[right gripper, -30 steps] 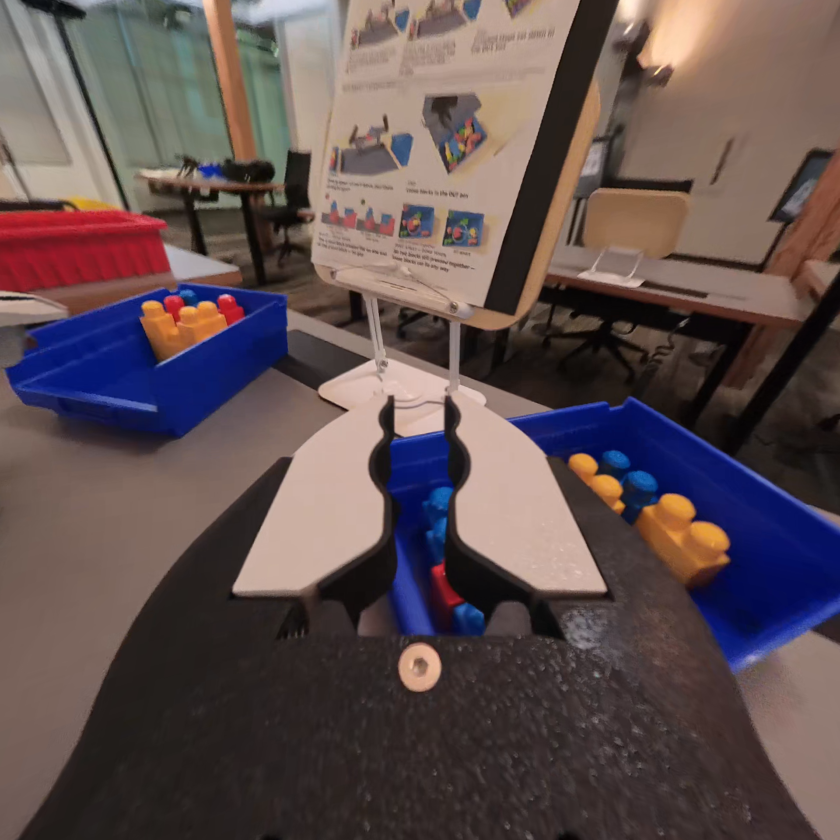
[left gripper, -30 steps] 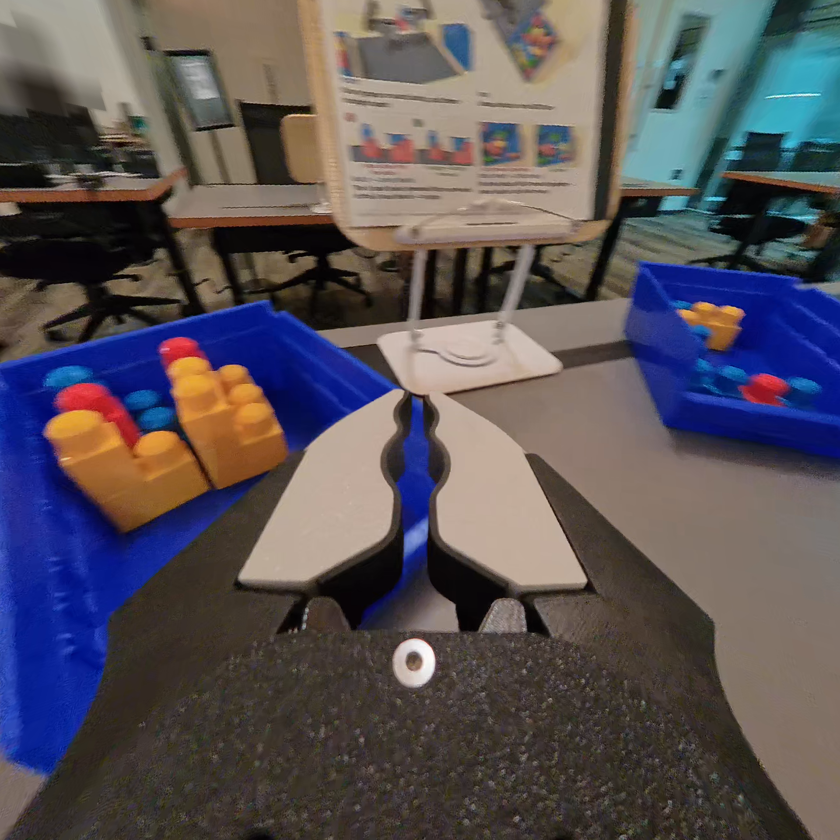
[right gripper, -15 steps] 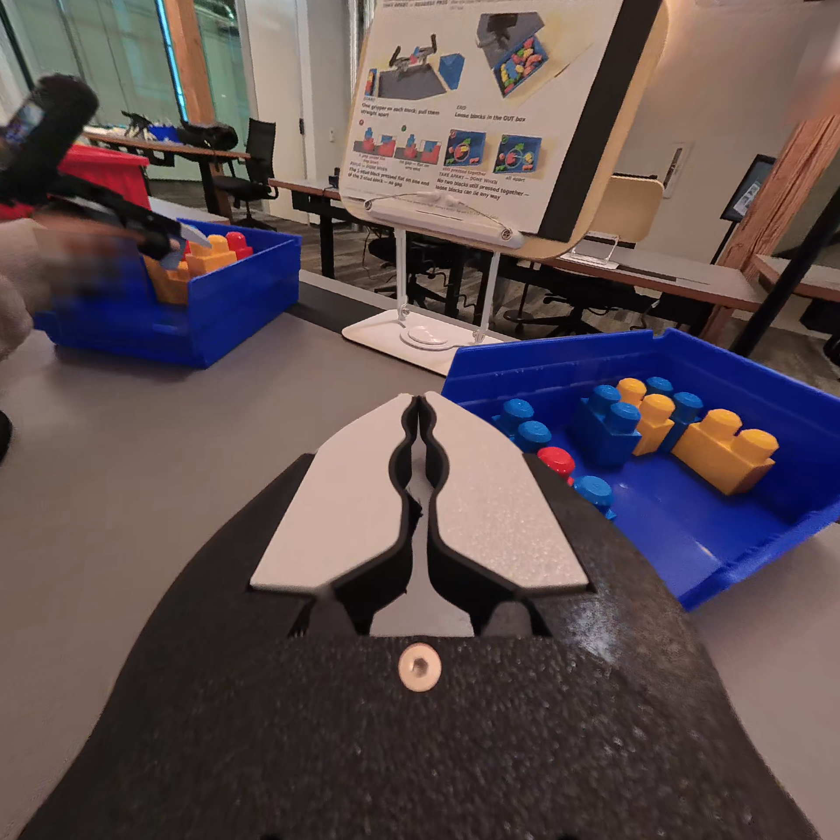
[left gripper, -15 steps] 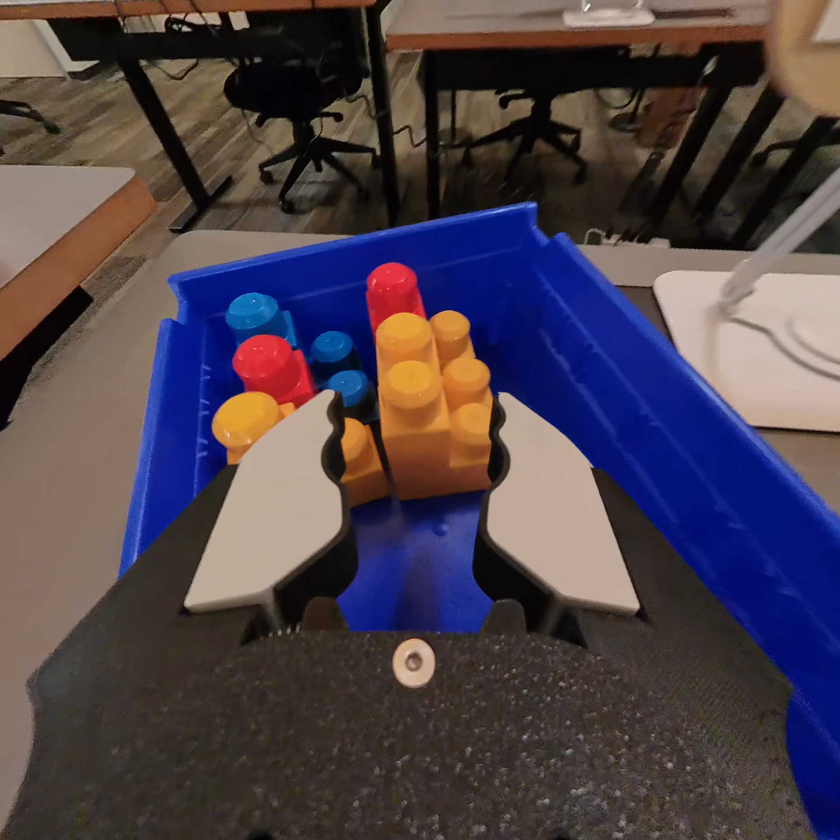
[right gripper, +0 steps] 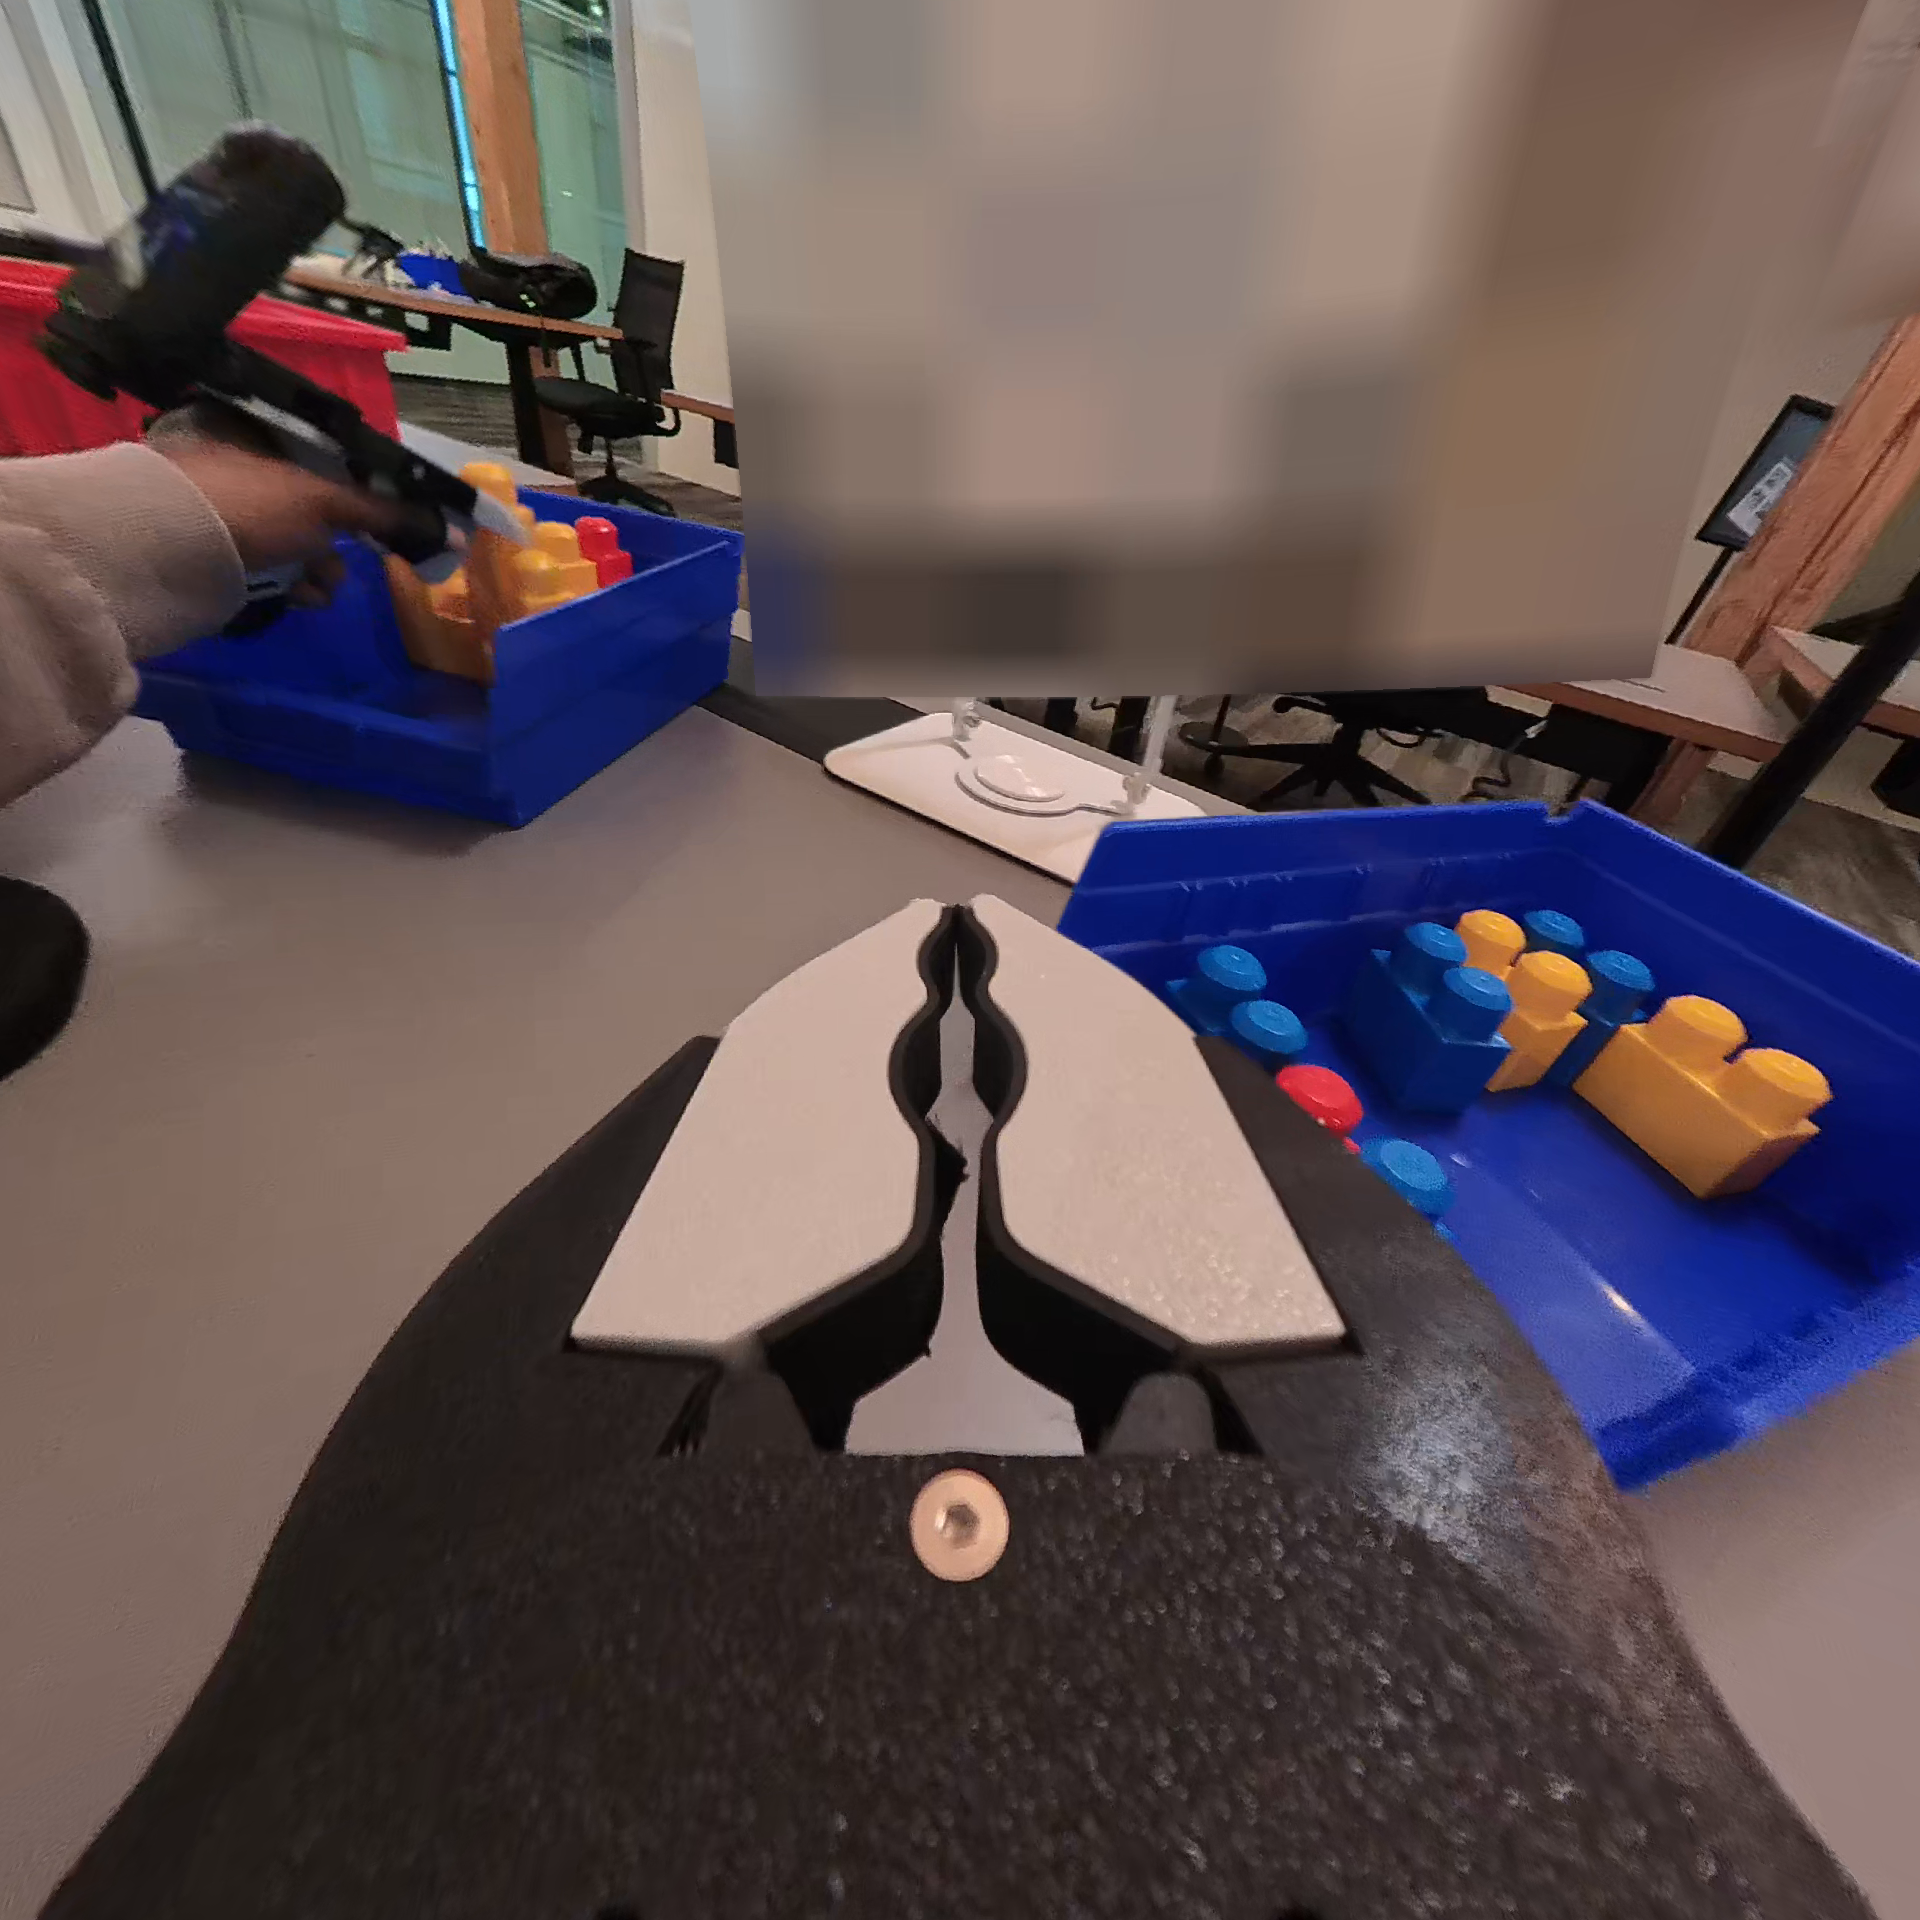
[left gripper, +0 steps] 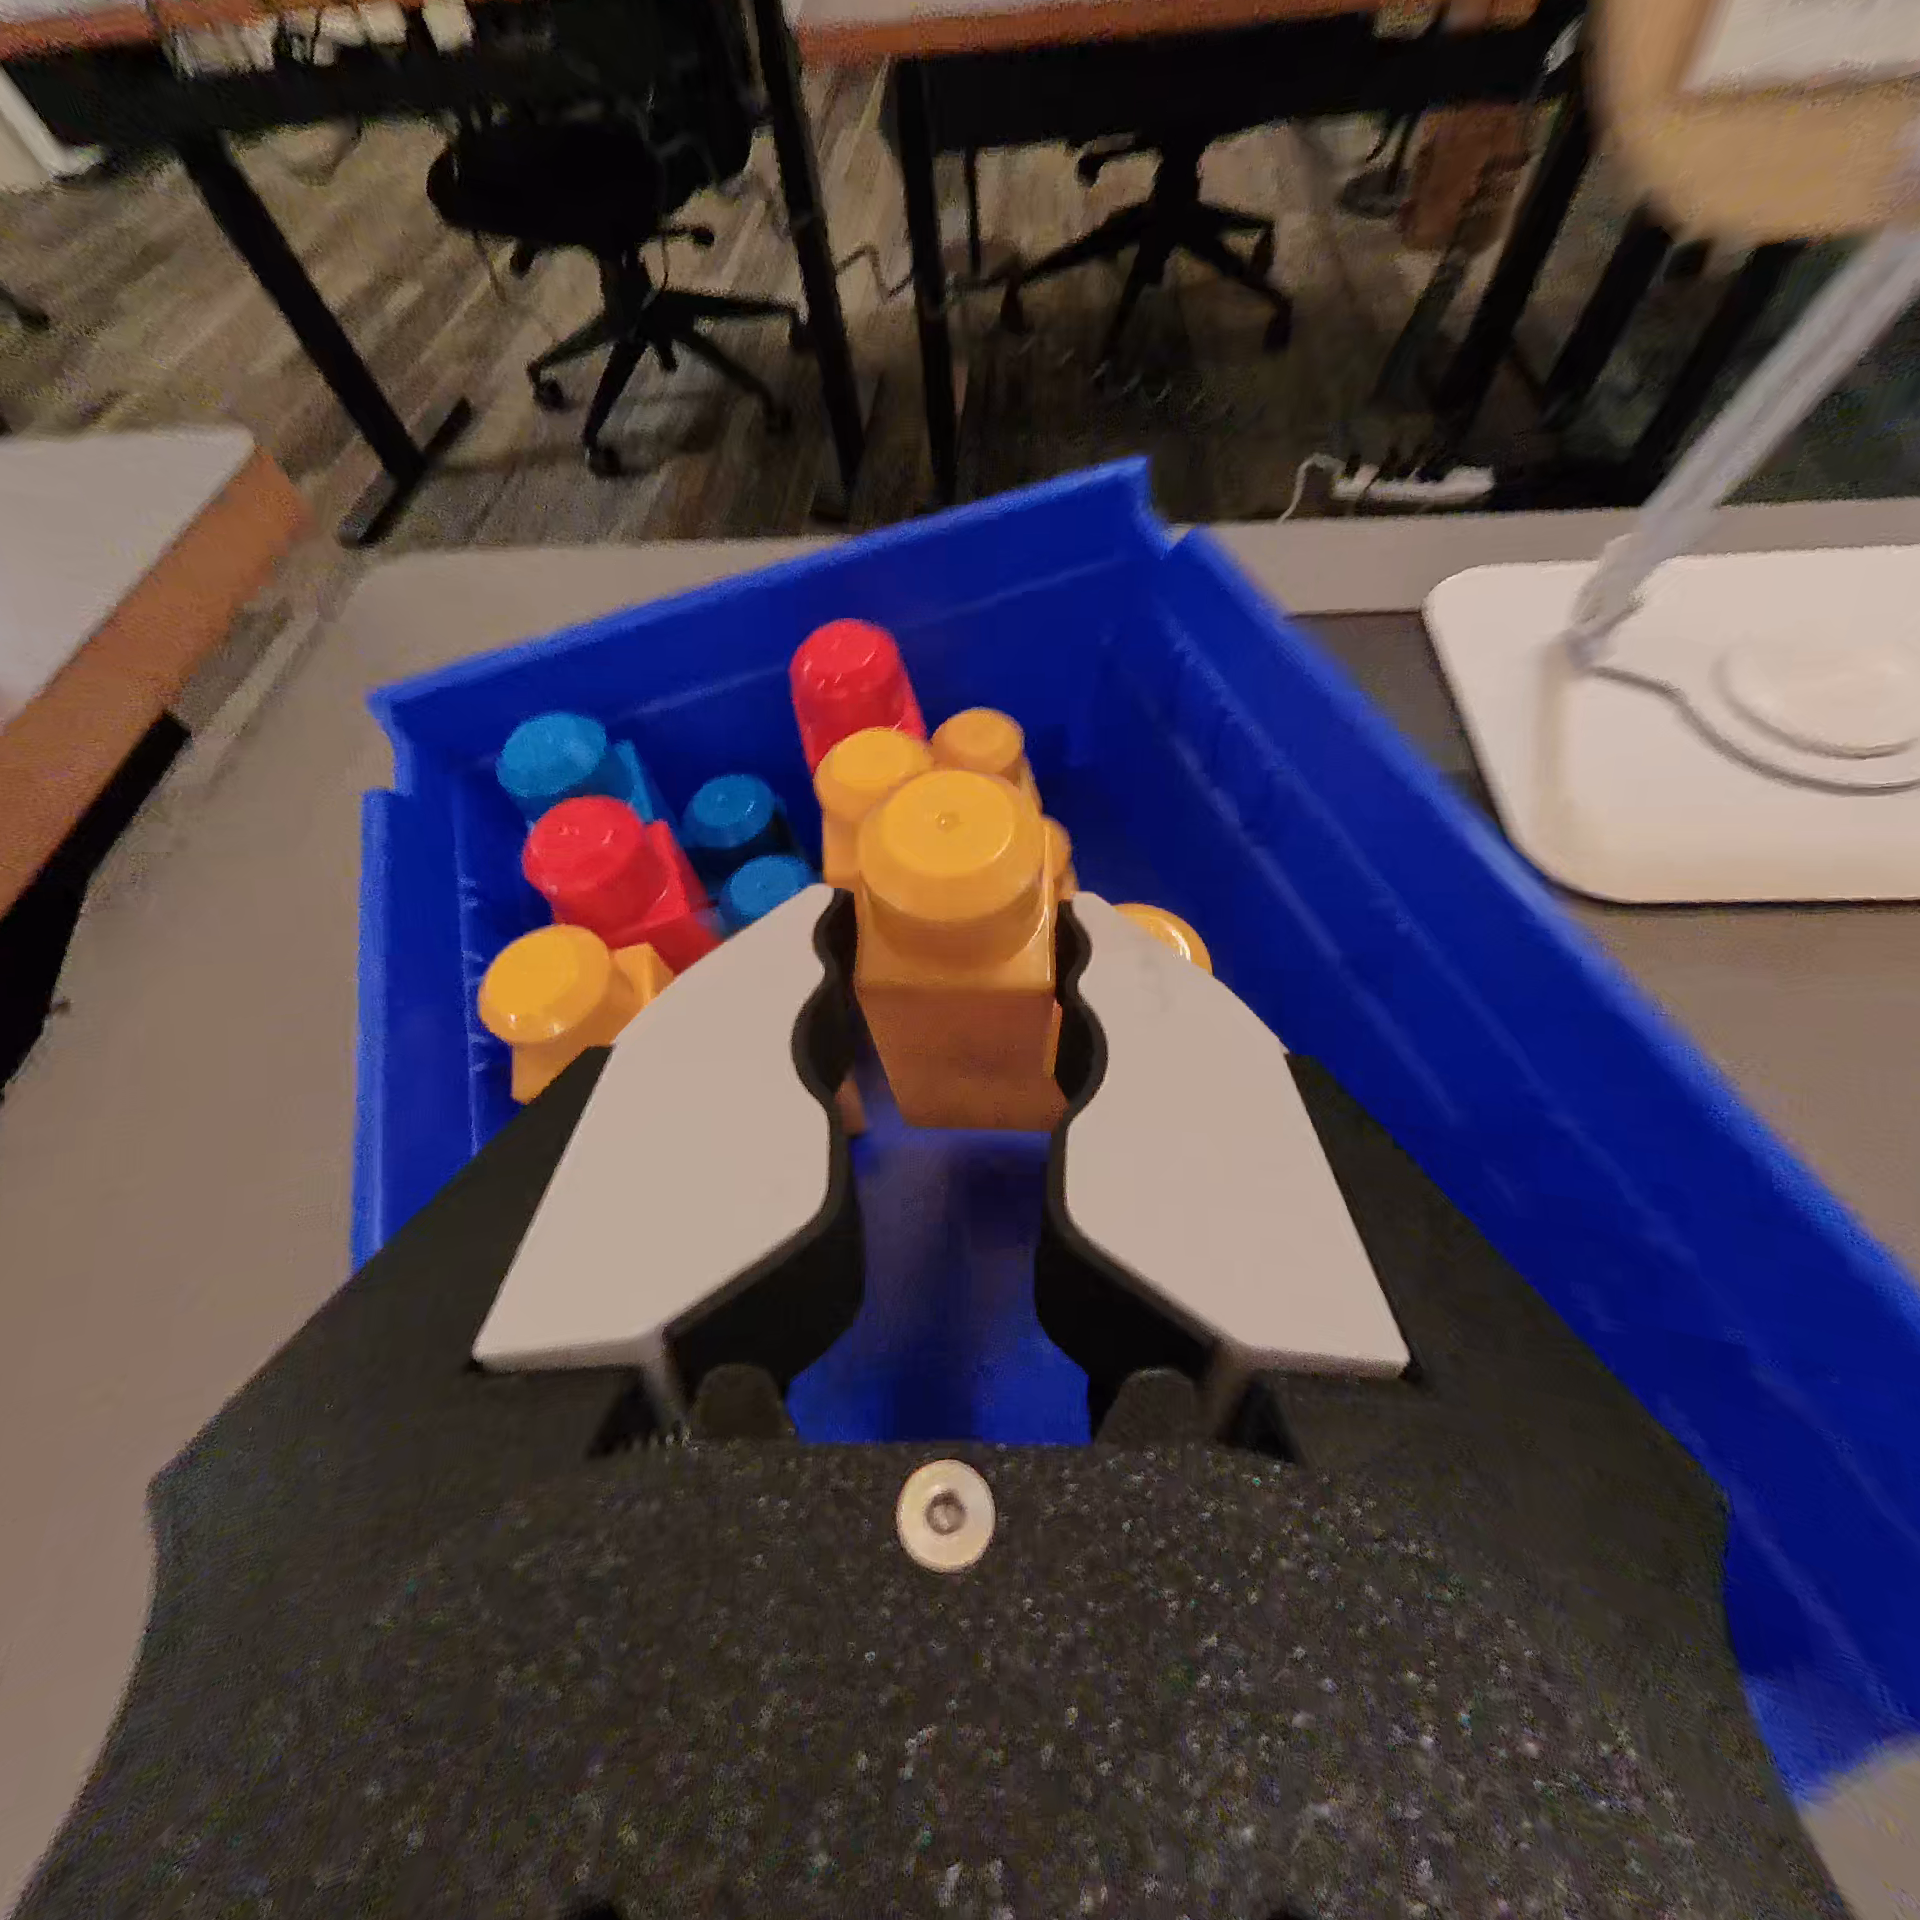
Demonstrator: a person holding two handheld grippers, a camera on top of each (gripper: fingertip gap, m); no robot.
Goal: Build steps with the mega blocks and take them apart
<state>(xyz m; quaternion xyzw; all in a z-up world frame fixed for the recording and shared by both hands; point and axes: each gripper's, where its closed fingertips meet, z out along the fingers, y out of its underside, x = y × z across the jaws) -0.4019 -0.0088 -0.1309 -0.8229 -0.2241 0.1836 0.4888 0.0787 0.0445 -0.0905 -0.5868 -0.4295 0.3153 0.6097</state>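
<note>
Your left claw (left gripper: 951, 935) is clamped on a yellow block (left gripper: 951, 966), which sits between the two fingers at frame center, studs toward the lens, above the floor of the left blue bin (left gripper: 1299, 831). Behind it in that bin, upper-center of the left wrist view: approx. 2 red studs, 3 blue studs and more yellow pieces, but they overlap, so block count is unclear. One yellow stud peeks out right of the claw, mostly hidden. White stand base (left gripper: 1683, 727) is cut off at upper right.

Your right claw (right gripper: 956, 914) is clenched w/ nothing in it, tips nearly touching, over bare grey counter (right gripper: 416, 1039) at center of the right wrist view. The right blue bin (right gripper: 1558, 1299) lies at mid-right, just beside the claw body, holding loose blocks: approx. 2 yellow, several blue, 1 red stud partly hidden by the claw. At upper left, your sleeve and hand (right gripper: 281, 520) hold the left claw over the other bin; that area is motion-blurred. A mosaic patch covers the upper center.
</note>
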